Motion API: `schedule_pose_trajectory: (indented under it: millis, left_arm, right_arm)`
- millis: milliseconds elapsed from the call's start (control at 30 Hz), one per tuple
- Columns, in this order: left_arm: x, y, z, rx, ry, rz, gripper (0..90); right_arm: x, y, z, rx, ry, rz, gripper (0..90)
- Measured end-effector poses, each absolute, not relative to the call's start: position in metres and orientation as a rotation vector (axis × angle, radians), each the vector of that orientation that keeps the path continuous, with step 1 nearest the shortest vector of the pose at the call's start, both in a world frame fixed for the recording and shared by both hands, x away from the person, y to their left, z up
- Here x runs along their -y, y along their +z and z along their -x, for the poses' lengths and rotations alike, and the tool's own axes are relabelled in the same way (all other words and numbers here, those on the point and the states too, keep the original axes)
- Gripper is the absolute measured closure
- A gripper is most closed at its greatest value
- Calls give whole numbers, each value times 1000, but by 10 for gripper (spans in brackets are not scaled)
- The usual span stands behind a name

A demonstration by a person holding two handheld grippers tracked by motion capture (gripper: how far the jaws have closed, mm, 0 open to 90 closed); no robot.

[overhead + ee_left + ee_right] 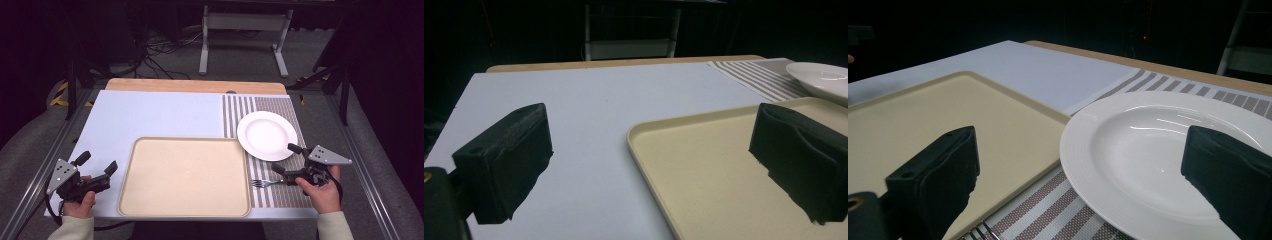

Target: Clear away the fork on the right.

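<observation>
right claw [287, 159] open over fork [266, 183], between tray [184, 212] and plate [266, 135].

Cut-off edges and a half-hidden fork

From here, the small silver metal fork [266, 183] on the striped mat has its handle end hidden under the right gripper [286, 159]; in the right gripper view only its tine tips [979, 233] poke in at the bottom edge. The round white ceramic plate [1148, 150] runs off that frame's right side behind a black jaw, and the flat beige plastic tray [704, 170] is cropped at the bottom of the left gripper view.
</observation>
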State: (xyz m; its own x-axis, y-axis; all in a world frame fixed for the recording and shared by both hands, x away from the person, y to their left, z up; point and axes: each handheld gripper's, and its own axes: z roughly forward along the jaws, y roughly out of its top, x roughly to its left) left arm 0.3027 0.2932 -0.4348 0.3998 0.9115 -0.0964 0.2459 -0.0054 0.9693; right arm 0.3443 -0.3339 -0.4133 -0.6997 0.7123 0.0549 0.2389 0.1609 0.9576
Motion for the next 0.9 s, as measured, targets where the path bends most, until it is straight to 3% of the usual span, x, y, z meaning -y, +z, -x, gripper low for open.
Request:
schedule_pose_trajectory:
  millis: [500, 900]
  left_arm:
    - [-293, -435, -301, -1077, 732, -1519, 46]
    - [-294, -436, -301, -1074, 725, -1526, 49]
  right_arm:
    - [326, -395, -355, -2211, 1447, -810, 27]
    - [319, -391, -363, -2448, 1172, -717, 41]
